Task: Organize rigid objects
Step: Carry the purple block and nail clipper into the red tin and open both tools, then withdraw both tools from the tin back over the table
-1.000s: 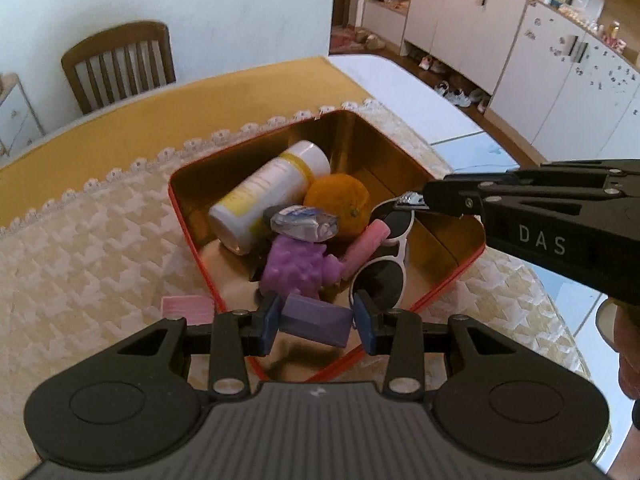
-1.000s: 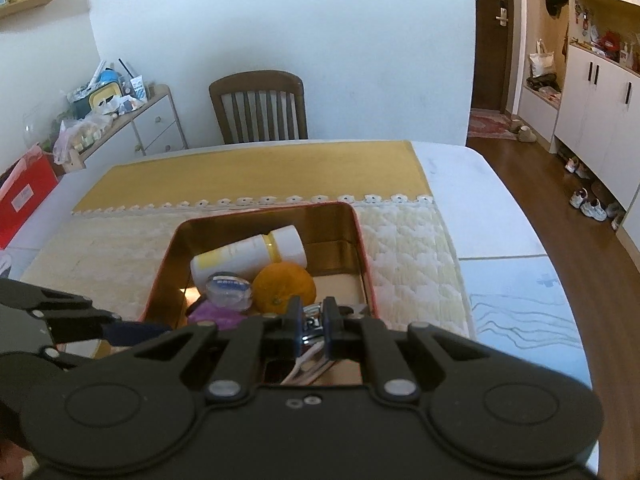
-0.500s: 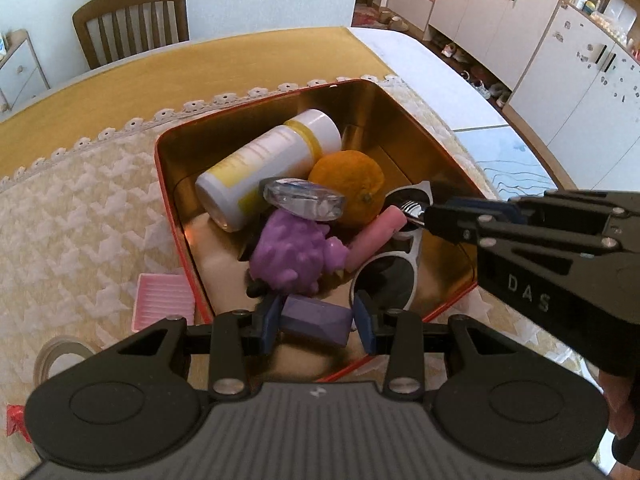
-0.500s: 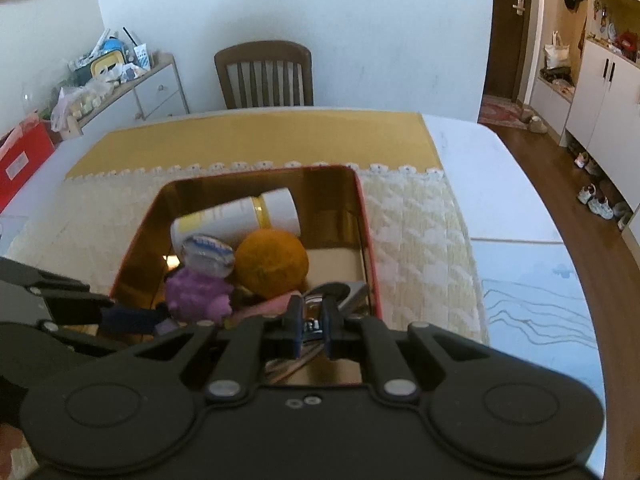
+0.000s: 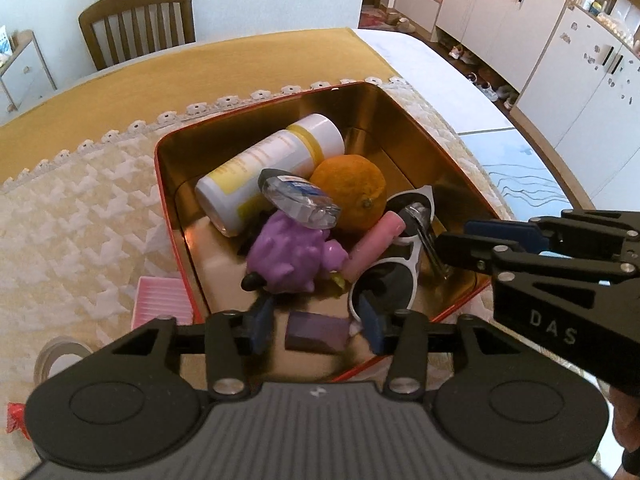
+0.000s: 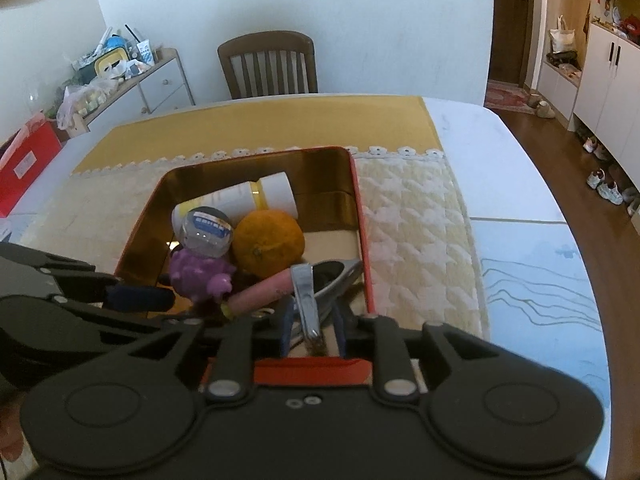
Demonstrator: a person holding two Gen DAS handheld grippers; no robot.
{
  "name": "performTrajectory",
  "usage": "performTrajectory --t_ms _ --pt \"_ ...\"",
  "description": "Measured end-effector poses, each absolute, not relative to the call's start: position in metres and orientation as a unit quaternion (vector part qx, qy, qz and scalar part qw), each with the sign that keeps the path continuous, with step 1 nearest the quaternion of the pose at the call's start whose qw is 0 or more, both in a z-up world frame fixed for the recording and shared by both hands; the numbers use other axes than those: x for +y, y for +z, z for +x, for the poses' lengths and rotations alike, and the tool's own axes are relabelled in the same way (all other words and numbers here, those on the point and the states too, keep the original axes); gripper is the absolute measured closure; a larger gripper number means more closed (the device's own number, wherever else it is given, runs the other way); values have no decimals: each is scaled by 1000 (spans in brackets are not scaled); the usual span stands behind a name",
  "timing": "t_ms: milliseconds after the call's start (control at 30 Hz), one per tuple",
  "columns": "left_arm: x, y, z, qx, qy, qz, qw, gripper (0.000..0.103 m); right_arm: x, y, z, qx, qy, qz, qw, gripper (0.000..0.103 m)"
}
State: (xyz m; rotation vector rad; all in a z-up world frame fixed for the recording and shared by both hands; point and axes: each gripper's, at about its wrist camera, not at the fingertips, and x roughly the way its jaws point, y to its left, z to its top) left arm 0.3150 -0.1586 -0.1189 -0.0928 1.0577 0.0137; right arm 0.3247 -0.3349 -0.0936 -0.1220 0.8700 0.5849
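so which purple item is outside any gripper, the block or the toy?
The spiky purple toy, lying in the tin; the purple block sits between the left hand-held gripper fingers.

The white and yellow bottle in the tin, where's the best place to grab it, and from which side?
Grip the bottle across its white cap end, coming down from above. It lies on its side; that end is bare, while the other end is hemmed in by the clear packet and purple toy, and the orange crowds one flank.

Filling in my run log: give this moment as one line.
left tool open around purple rectangular block | right tool open around metal nail clipper | both over red-rimmed gold tin
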Motion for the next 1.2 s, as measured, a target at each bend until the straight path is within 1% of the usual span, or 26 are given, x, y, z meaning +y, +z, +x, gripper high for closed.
performTrajectory --t_ms 233,367,700,767,1000,1033,1100,1200 --pt "-165 -107 306 483 9 -36 875 52 -343 -84 318 407 295 -53 863 73" --pt "-165 -97 296 467 12 -38 883 51 -348 -77 314 400 305 -47 863 65" --pt "-161 -70 265 424 23 -33 905 51 -355 -57 298 383 323 -35 865 49" --pt "-159 -66 259 418 25 -34 907 51 -355 -52 294 379 327 -33 865 44" --pt "-140 -51 234 398 33 -39 916 51 -345 -39 276 370 341 -33 864 34" --pt "-137 -50 230 396 36 -40 917 50 -343 -37 274 368 344 -35 863 31" --pt "-128 -46 222 387 43 -42 920 37 -337 -35 268 366 348 -37 862 28" --pt "-112 -41 209 374 56 -48 924 34 -327 -33 260 366 350 -37 862 23"
